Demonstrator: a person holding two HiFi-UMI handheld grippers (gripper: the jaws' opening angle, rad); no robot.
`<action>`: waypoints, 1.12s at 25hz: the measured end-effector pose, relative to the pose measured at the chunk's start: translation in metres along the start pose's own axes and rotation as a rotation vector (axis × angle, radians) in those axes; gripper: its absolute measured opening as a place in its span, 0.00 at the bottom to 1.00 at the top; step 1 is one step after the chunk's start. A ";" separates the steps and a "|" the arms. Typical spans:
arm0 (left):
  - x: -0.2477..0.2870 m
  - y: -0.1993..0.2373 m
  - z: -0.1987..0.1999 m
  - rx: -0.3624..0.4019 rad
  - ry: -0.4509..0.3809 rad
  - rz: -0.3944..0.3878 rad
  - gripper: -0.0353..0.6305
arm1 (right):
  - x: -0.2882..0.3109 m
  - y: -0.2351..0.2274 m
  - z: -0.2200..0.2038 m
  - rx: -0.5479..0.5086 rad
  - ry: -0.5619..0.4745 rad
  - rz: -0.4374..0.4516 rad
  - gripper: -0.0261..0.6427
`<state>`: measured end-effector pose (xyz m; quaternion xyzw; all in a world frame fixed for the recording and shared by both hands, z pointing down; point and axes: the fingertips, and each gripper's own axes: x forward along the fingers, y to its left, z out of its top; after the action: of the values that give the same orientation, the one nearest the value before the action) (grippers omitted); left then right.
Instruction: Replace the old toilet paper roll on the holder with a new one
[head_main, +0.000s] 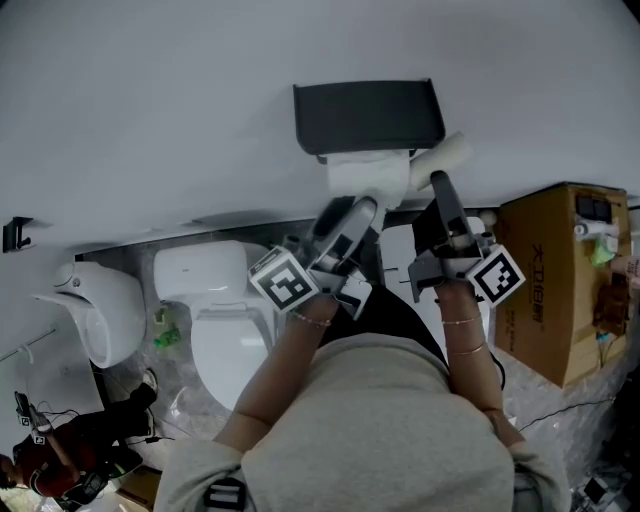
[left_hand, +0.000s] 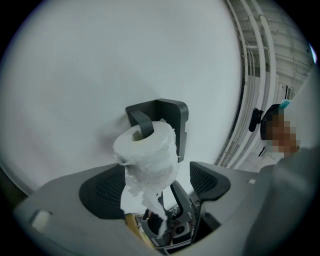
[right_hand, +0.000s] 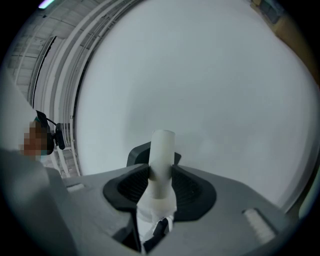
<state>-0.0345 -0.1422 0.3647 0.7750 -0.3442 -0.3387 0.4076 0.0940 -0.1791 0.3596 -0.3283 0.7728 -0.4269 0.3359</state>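
Note:
A black holder is fixed to the white wall. A white toilet paper roll sits threaded on the holder's arm, and a ragged tail of paper hangs down from it. My left gripper is open just below and in front of the roll, with the tail hanging between its pads. In the head view that roll shows under the holder, by the left gripper. My right gripper is shut on a bare whitish tube, which sticks up past the jaws. The tube is to the right of the holder.
A white toilet stands below left of the holder, with another white fixture further left. A cardboard box stands at the right. A small black hook is on the wall at the far left. Pipes run along the wall.

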 end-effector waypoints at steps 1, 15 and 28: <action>-0.004 -0.001 0.000 0.002 0.005 -0.001 0.65 | -0.003 0.001 -0.003 -0.005 0.001 -0.002 0.26; -0.036 -0.015 0.001 0.050 0.022 0.053 0.65 | -0.021 0.024 -0.013 -0.024 -0.006 0.026 0.26; -0.035 -0.034 0.011 0.096 0.000 0.006 0.65 | -0.026 0.036 -0.011 -0.043 -0.018 0.060 0.26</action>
<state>-0.0533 -0.1034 0.3392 0.7925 -0.3624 -0.3207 0.3711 0.0921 -0.1384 0.3384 -0.3158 0.7881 -0.3970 0.3486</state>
